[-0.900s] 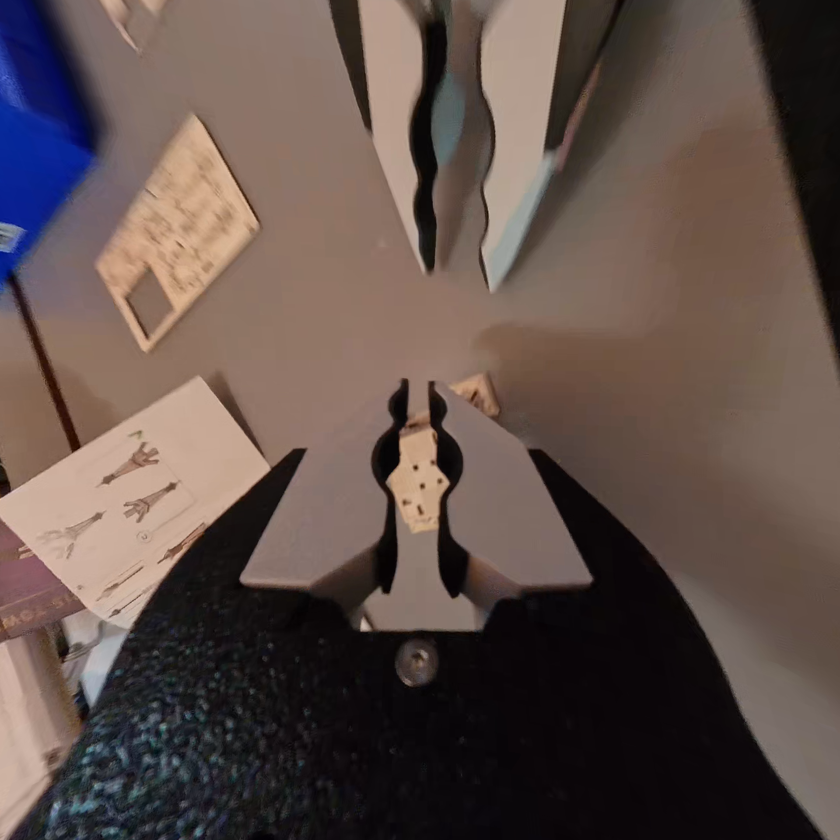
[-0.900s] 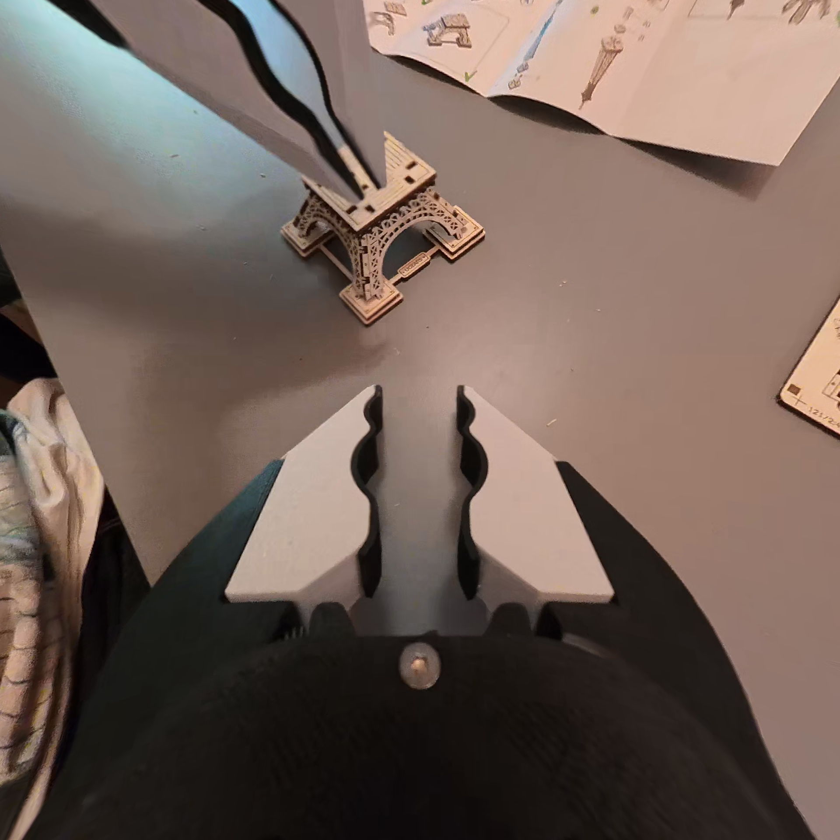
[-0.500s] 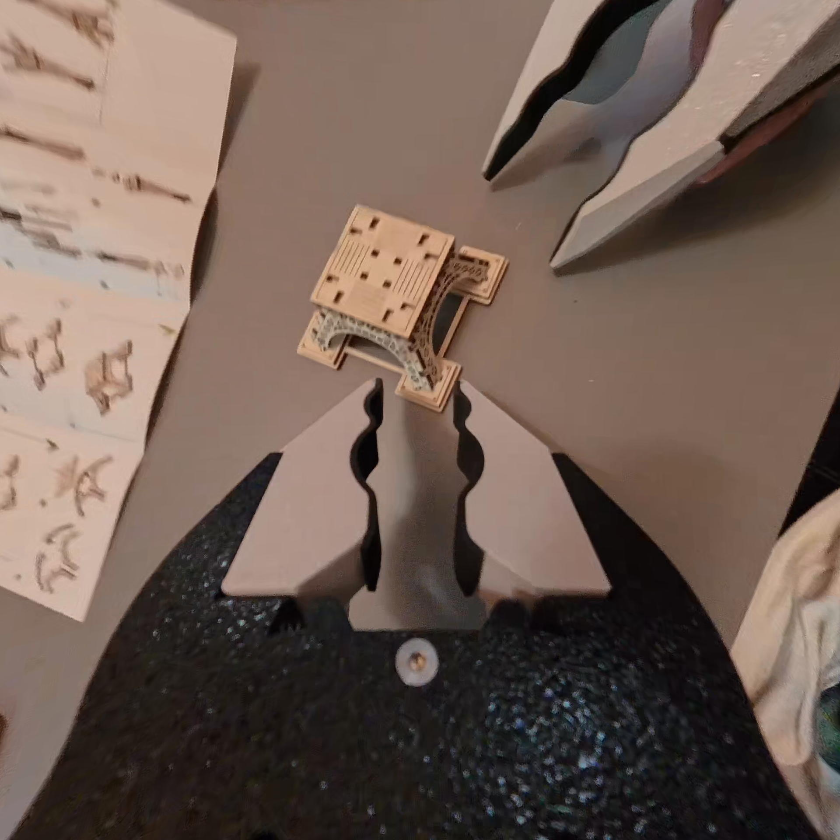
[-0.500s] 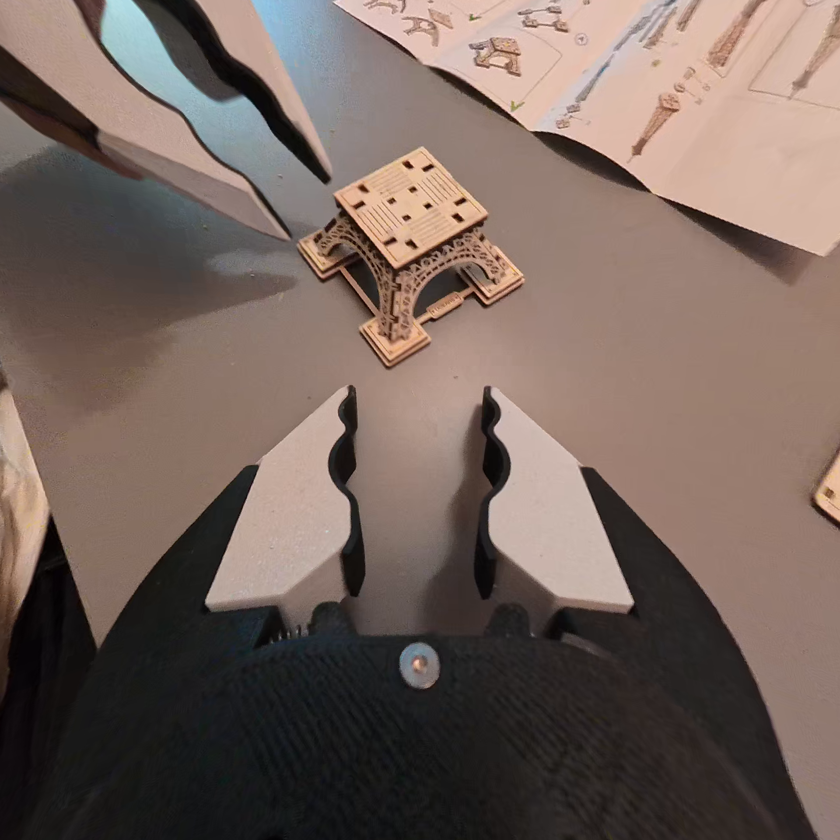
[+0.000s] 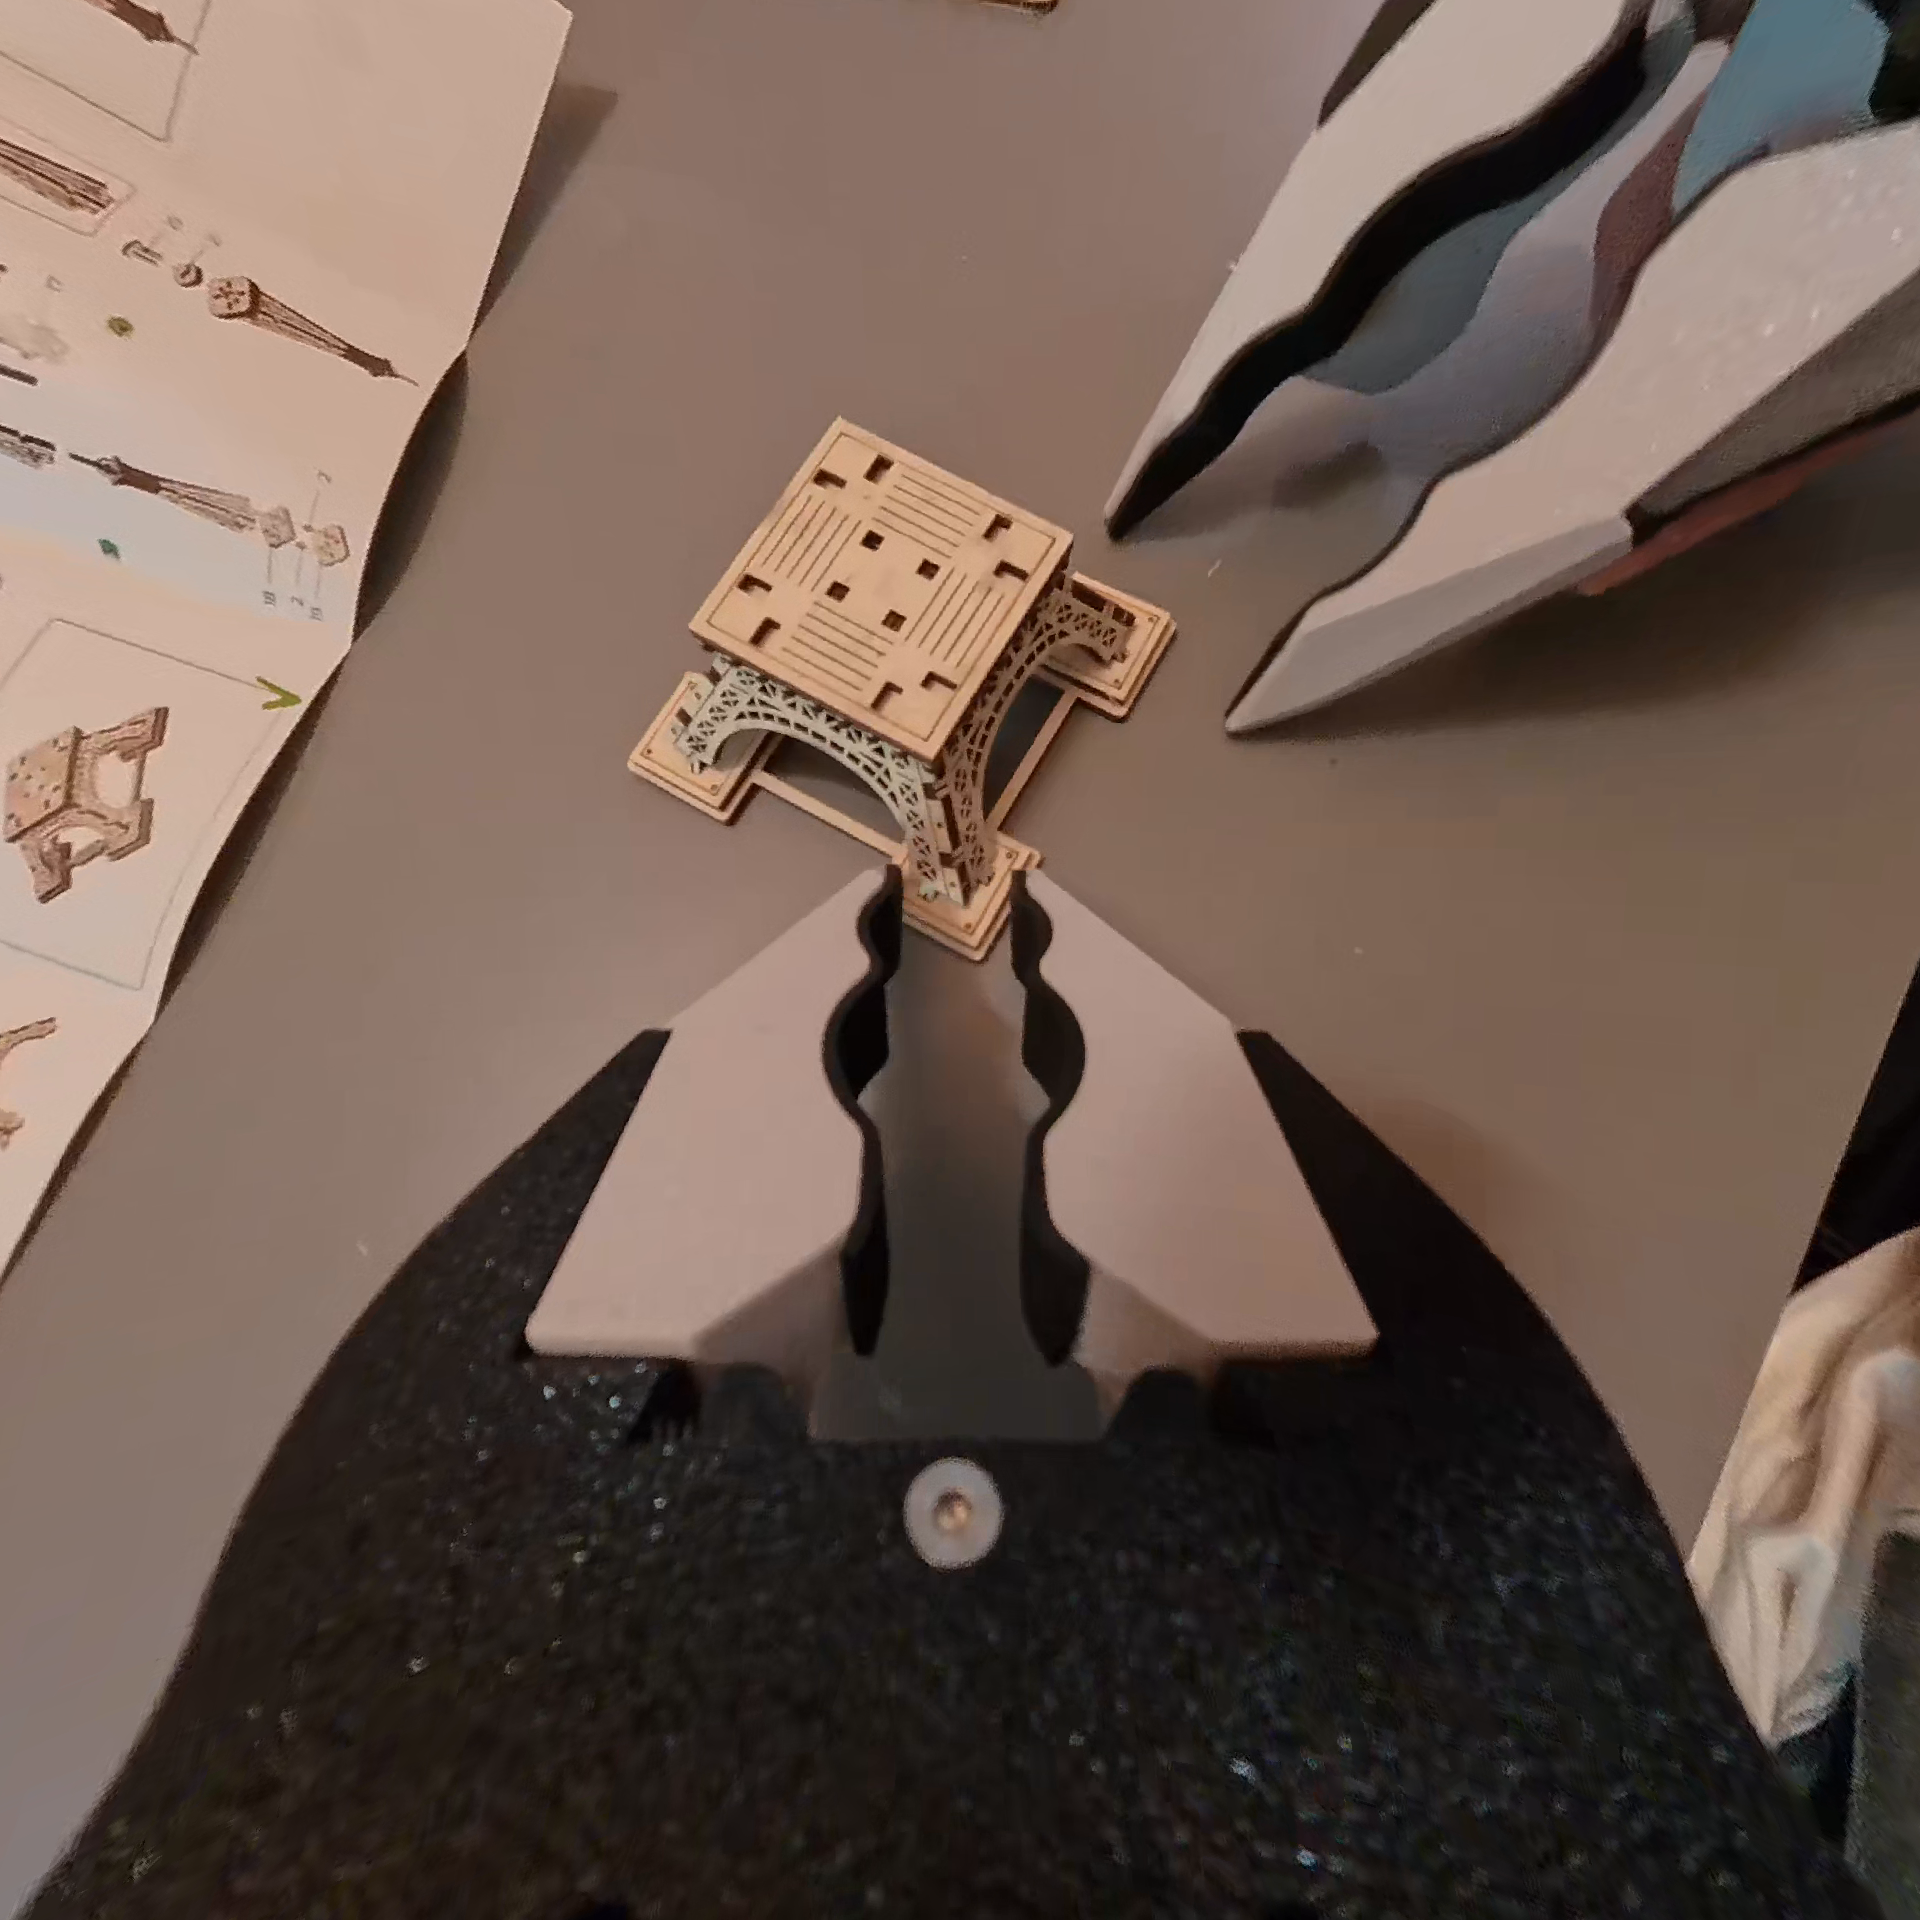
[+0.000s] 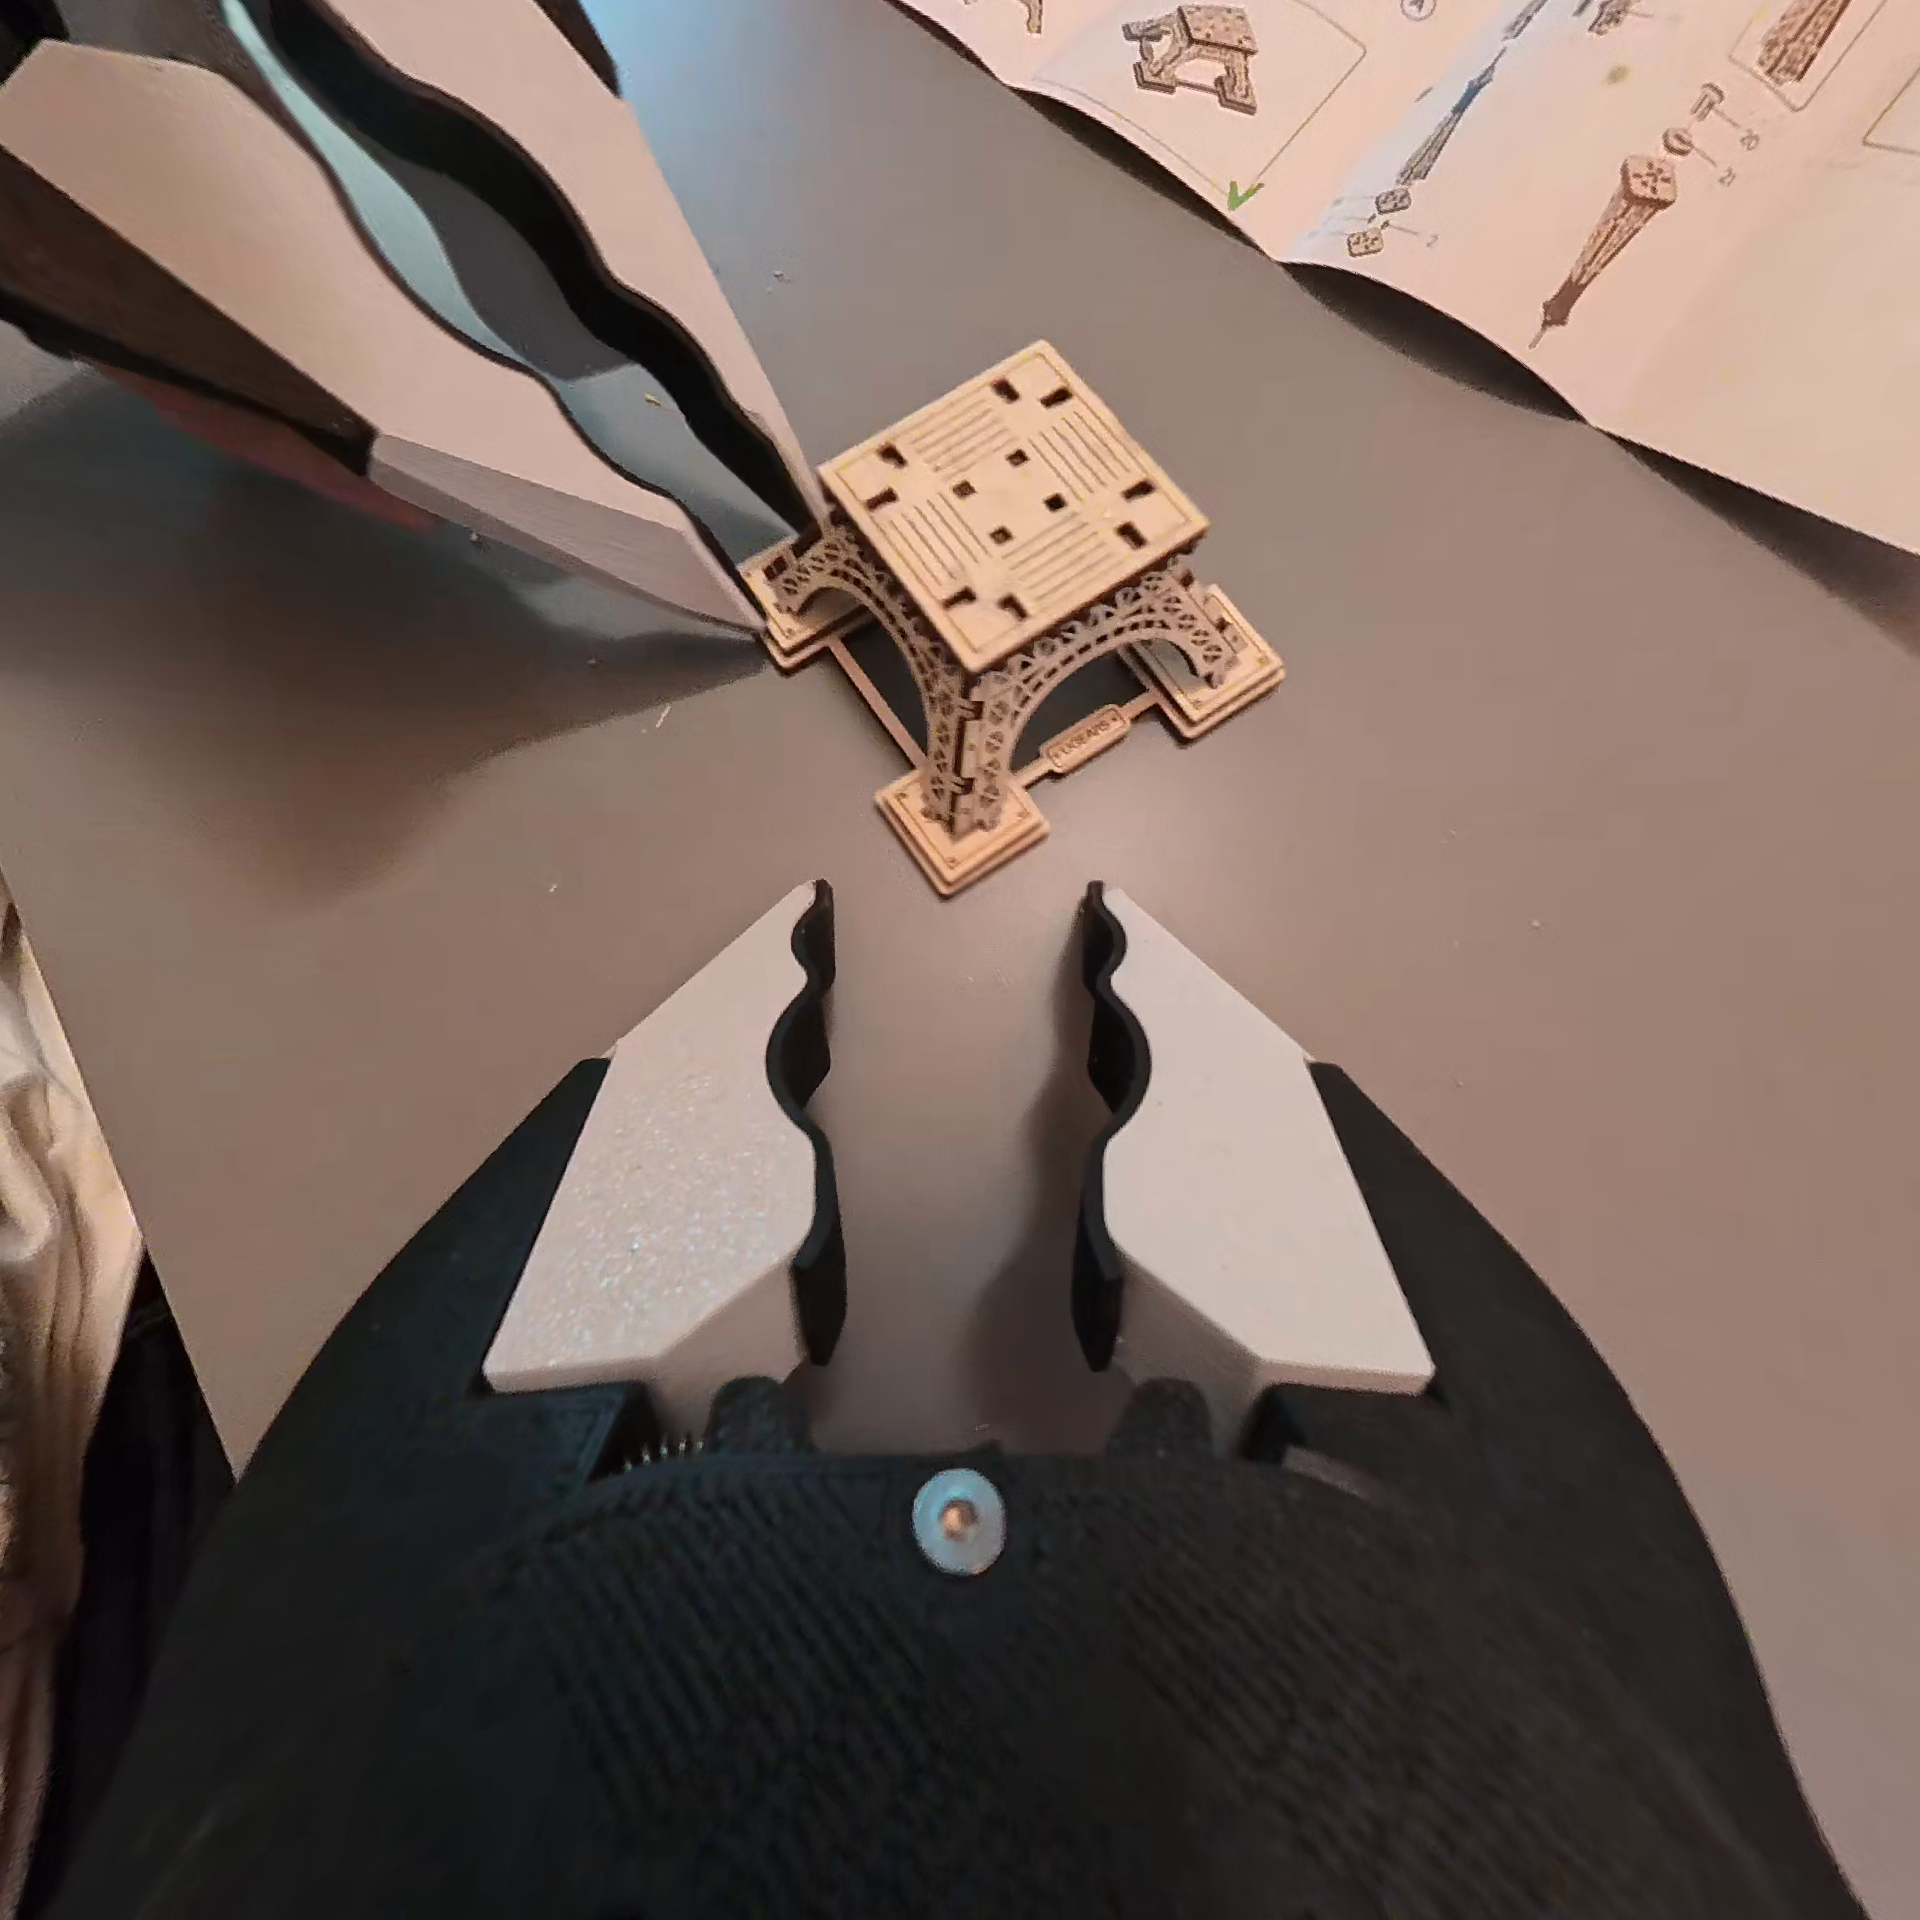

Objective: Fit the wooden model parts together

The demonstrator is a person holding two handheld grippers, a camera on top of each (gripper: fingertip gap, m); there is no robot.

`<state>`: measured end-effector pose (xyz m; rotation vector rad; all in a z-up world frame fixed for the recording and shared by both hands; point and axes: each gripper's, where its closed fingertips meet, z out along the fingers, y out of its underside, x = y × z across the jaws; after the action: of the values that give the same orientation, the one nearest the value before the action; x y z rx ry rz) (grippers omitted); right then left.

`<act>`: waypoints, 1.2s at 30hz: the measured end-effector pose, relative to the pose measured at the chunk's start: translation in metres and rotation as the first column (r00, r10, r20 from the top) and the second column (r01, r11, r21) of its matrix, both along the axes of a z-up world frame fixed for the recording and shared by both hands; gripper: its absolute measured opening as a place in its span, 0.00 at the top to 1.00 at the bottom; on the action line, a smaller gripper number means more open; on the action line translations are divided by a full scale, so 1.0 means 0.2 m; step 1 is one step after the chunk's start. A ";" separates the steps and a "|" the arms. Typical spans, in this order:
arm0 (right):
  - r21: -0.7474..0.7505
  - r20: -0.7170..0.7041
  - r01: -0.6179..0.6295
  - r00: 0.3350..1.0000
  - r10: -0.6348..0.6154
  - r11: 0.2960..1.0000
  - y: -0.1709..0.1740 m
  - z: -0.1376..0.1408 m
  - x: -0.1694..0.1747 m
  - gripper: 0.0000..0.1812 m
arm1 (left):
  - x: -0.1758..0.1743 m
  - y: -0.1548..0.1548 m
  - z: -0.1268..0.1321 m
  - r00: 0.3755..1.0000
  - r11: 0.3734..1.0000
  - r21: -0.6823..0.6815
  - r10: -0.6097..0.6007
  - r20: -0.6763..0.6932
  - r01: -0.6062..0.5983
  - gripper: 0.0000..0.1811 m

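The wooden tower base (image 5: 894, 644) stands on the grey table with its square slotted platform flat on the four lattice legs. It also shows in the right wrist view (image 6: 1018, 520). My left gripper (image 5: 954, 894) is open and empty, its tips on either side of one corner foot. In the right wrist view the left gripper (image 6: 779, 571) sits low at that foot. My right gripper (image 6: 956, 904) is open and empty, a short way in front of another corner foot. It also shows in the left wrist view (image 5: 1179, 623), beside the model.
A folded instruction sheet (image 5: 208, 416) lies beside the model, and it also shows in the right wrist view (image 6: 1558, 156). A pale cloth (image 5: 1849, 1455) hangs past the table edge, seen too in the right wrist view (image 6: 42, 1143). Bare grey table (image 5: 1455, 1039) surrounds the model. Tip to tip, the grippers are about 7 cm apart.
My left gripper let go of the square platform, which now lies flat on the tower base, then opened and drew back to a foot. My right gripper opened wider and moved closer.
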<state>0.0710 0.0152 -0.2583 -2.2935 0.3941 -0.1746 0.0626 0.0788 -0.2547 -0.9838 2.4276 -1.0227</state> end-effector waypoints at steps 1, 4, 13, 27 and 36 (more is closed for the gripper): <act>0.004 0.002 -0.005 1.000 0.005 1.000 0.01 0.00 0.00 0.75 | 0.00 -0.01 0.00 1.000 1.000 -0.020 0.001 -0.004 -0.001 0.90; 0.014 0.007 -0.024 1.000 0.023 1.000 0.03 0.00 -0.01 0.76 | 0.03 -0.01 0.03 0.999 0.998 -0.053 0.032 0.007 -0.031 0.88; -0.074 0.348 -0.026 0.936 0.050 0.997 0.05 0.07 0.08 0.59 | 0.06 -0.06 0.06 0.994 0.986 -0.158 0.040 -0.101 -0.056 0.94; -0.068 0.827 -0.005 0.559 0.059 0.998 0.23 0.30 0.13 0.65 | 0.10 -0.17 0.25 0.966 0.861 -0.487 0.017 -0.260 -0.146 0.96; -0.038 0.756 -0.048 0.652 0.060 0.998 0.20 0.25 0.13 0.74 | 0.07 -0.22 0.27 0.980 0.829 -0.551 -0.023 -0.200 -0.093 0.94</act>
<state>0.0975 0.0550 -0.2089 -2.0081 -0.1251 -1.0743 0.0758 0.0346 -0.2010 -1.3626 2.2801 -1.7608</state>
